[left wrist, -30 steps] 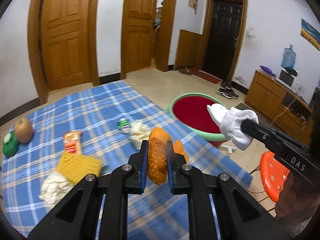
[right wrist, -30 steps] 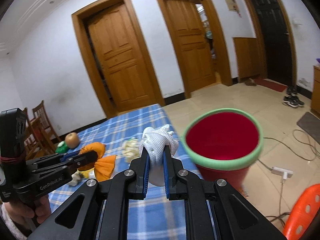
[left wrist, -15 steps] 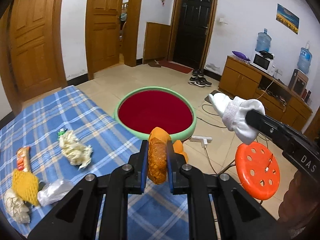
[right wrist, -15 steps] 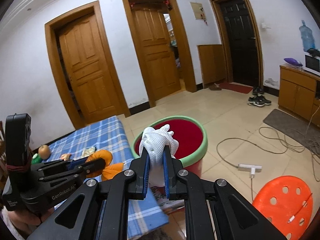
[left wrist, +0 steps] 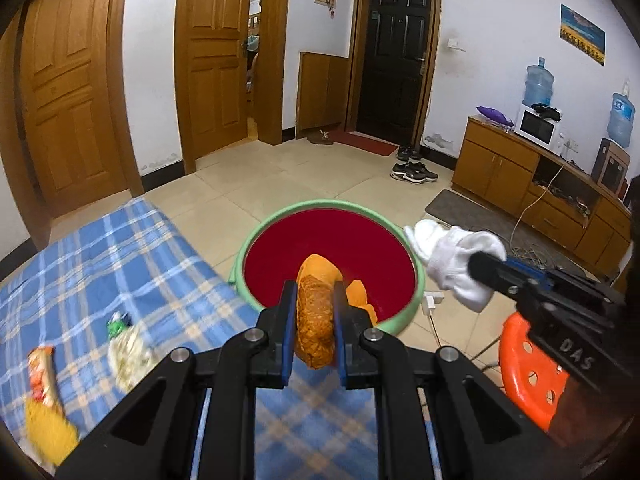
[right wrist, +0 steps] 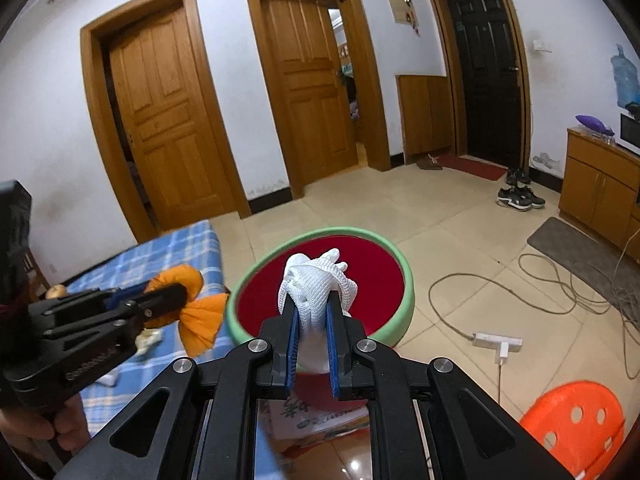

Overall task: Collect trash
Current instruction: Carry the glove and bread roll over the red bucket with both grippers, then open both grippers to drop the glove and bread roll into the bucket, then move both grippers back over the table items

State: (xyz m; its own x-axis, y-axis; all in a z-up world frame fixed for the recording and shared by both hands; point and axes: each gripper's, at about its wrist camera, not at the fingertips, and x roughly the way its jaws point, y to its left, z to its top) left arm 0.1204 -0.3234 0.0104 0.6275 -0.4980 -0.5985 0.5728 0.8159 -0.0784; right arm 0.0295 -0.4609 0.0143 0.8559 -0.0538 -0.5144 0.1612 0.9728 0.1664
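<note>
L gripper (left wrist: pixel 316 322) clamped on crumpled orange mesh wad (left wrist: pixel 316 320) | R gripper (right wrist: pixel 312 330) clamped on white knit glove (right wrist: pixel 316 292) | both near green-rimmed red bin (left wrist: pixel 416 280) by blue plaid tablecloth (left wrist: pixel 120 264) edge | risk: I release early, trash hits rim/floor

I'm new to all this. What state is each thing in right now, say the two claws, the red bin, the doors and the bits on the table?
Left claw: shut on the orange net.
Right claw: shut on the white glove.
Red bin: open-topped, nothing visible inside.
Black door: closed.
Middle wooden door: ajar.
Snack wrapper: lying flat on the checked tablecloth.
Crumpled paper: lying on the tablecloth.
Orange stool: standing upright, nothing on it.
</note>
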